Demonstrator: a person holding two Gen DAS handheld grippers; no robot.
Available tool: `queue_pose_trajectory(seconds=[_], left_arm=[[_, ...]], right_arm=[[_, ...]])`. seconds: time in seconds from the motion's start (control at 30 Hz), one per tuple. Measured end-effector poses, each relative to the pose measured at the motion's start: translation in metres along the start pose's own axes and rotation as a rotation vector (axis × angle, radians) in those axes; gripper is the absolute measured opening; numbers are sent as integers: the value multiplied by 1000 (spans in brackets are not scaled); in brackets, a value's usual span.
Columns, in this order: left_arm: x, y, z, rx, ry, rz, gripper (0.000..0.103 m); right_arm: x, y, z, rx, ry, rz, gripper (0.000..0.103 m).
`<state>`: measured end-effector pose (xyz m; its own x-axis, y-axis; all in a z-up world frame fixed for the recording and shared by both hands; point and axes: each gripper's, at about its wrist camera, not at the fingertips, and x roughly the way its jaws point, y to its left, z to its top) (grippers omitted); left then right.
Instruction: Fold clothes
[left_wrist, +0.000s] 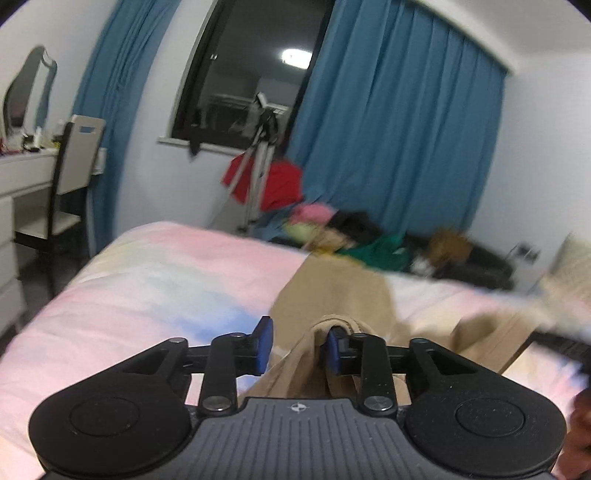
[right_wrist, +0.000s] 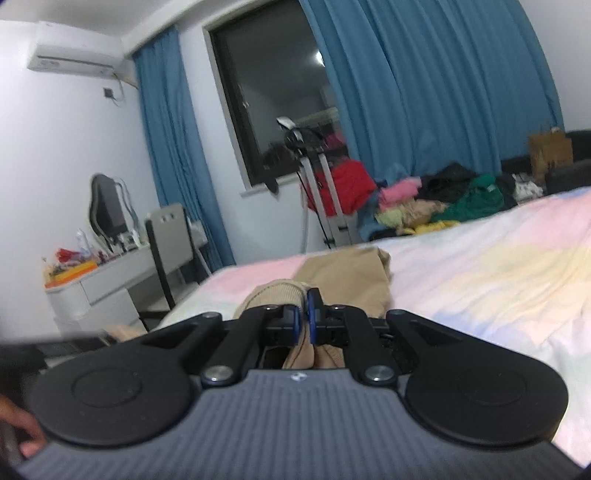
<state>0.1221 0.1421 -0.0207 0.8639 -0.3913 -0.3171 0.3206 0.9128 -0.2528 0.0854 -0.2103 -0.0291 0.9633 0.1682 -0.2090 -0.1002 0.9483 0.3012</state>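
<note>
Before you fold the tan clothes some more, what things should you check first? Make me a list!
1. Right gripper pinching the tan ribbed fabric garment: ok, its blue pads are shut on the cloth.
2. Left gripper holding the same garment: not ok, the pads stand apart with cloth bunched between them.
3. Garment lying flat on the pastel pink, blue and yellow bedspread: not ok, it is bunched near both grippers.
4. Bare bedspread to fold on: ok.
5. Pile of coloured clothes away from the garment: ok, it lies beyond the bed.
6. Which edge is gripped: cannot tell.
</note>
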Motion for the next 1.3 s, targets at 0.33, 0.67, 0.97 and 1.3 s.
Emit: queue_pose_trajectory(seconds=[0.33, 0.67, 0.97, 1.3], left_arm=[[15, 48, -12, -293, 238, -109, 46], [70, 61, -33, -186, 413, 266, 59], [0, -11, -18, 249, 254, 333, 89], [15, -110, -74, 652, 167, 53, 101]], right_arm=[[22, -7, -21, 100, 183, 14, 8], [42, 5, -42, 60, 309, 24, 8], [32, -7, -34, 185, 264, 68, 8], [25, -3, -31, 201, 249, 83, 8]])
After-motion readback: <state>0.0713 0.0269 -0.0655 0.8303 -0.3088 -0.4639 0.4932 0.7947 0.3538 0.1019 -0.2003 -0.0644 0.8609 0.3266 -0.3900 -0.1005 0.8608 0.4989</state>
